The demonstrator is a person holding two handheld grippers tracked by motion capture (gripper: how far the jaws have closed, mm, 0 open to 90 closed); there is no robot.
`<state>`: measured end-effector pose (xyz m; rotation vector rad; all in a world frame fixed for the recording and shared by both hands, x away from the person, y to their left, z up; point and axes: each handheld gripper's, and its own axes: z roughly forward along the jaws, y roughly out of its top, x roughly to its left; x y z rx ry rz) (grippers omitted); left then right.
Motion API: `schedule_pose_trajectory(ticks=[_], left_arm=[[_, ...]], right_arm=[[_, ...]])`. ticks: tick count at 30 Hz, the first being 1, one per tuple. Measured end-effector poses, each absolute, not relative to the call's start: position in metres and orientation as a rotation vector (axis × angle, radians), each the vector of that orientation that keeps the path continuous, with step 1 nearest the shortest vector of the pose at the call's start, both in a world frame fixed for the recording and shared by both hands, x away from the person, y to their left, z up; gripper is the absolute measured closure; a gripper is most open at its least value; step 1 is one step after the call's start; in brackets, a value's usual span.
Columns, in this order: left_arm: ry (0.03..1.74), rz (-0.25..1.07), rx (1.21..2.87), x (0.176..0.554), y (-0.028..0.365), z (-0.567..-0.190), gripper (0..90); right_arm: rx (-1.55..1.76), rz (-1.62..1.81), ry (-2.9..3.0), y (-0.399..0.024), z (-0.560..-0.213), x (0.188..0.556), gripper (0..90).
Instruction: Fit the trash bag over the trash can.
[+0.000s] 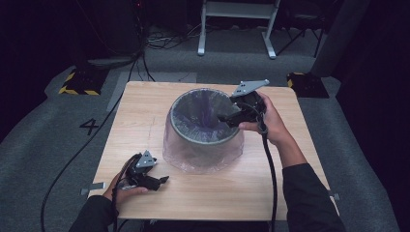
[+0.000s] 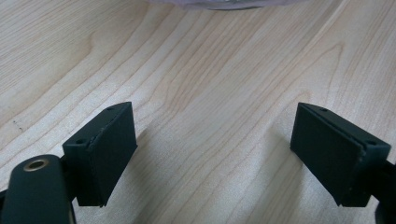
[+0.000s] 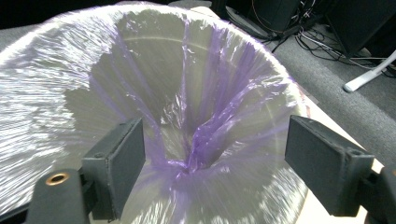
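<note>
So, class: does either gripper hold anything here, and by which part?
Nothing is held. The right gripper hangs open over the bin with its purple bag liner; the left gripper stands open over the table.

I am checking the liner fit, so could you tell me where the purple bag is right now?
In the high view the purple bag lines the grey bin at mid-table, folded over its rim and down its sides; the right gripper hangs open above its right edge.
</note>
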<state>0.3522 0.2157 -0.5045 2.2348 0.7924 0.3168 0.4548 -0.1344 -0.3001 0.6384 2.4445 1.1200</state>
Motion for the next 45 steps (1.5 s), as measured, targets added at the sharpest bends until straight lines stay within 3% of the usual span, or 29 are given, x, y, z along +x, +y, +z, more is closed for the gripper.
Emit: schedule_pose_trajectory(ticks=[18, 45], left_arm=[[0.793, 0.316, 2.235, 0.352, 0.216, -0.504, 13.9], [0.792, 0.318, 2.236, 0.353, 0.216, -0.504, 14.0]], right_arm=[[0.691, 1.168, 2.317, -0.176, -0.289, 0.432, 20.6], [0.678, 1.056, 2.328, -0.213, -0.314, 0.409, 19.8]])
